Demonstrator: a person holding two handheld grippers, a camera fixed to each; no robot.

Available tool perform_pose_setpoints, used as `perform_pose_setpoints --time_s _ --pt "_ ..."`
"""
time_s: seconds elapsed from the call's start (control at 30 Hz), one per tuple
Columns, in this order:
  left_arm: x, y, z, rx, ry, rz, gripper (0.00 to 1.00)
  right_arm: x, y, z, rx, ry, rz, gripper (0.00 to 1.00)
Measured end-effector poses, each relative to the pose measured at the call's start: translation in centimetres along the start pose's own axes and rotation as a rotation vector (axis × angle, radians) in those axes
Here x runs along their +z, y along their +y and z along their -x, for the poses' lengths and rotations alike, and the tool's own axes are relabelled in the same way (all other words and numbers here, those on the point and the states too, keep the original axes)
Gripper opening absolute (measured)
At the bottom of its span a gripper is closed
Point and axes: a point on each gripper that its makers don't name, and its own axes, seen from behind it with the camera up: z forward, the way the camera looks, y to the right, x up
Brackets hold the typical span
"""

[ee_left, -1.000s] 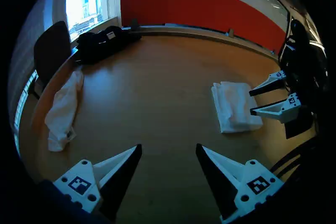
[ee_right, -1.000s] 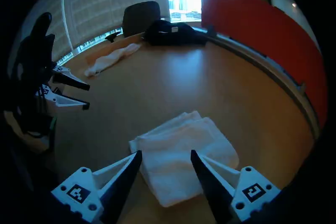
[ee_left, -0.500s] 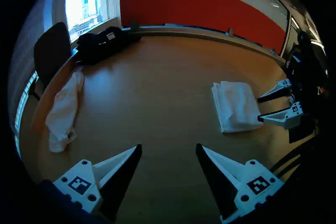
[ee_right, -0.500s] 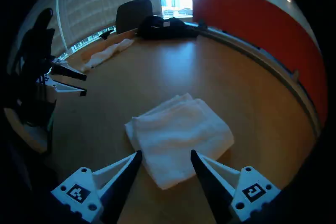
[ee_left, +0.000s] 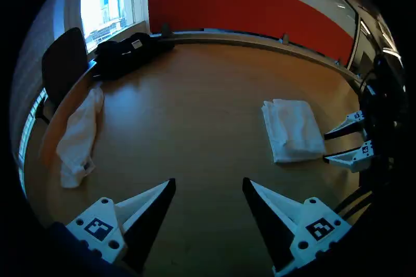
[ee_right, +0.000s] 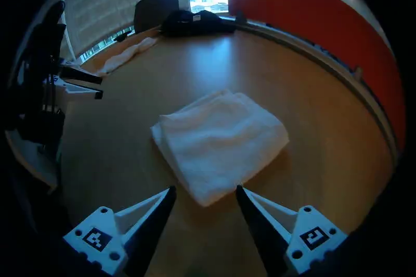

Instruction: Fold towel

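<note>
Since the towel [ee_right: 221, 144] is lying folded in a neat block on the table [ee_right: 322, 136], nothing is needing a grip; the right gripper [ee_right: 205, 189] is hovering just short of it, jaws apart and empty; the left gripper [ee_left: 208, 181] is hanging well aside, likewise gaping.

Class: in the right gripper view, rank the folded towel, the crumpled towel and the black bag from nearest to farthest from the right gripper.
1. folded towel, centre, just ahead of the right gripper.
2. crumpled towel, far off on the left.
3. black bag, at the far end, top centre.
</note>
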Motion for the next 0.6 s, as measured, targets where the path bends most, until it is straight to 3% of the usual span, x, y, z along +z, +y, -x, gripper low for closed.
perform_pose_setpoints --time_s 0.37,0.6 --pt "0.0 0.2 0.0 0.002 0.000 0.002 0.95 0.2 0.1 1.2 0.040 -0.027 0.041 0.66" --pt "0.1 0.2 0.1 0.001 -0.001 0.003 0.95 0.4 0.2 1.4 0.047 -0.035 0.053 0.40"
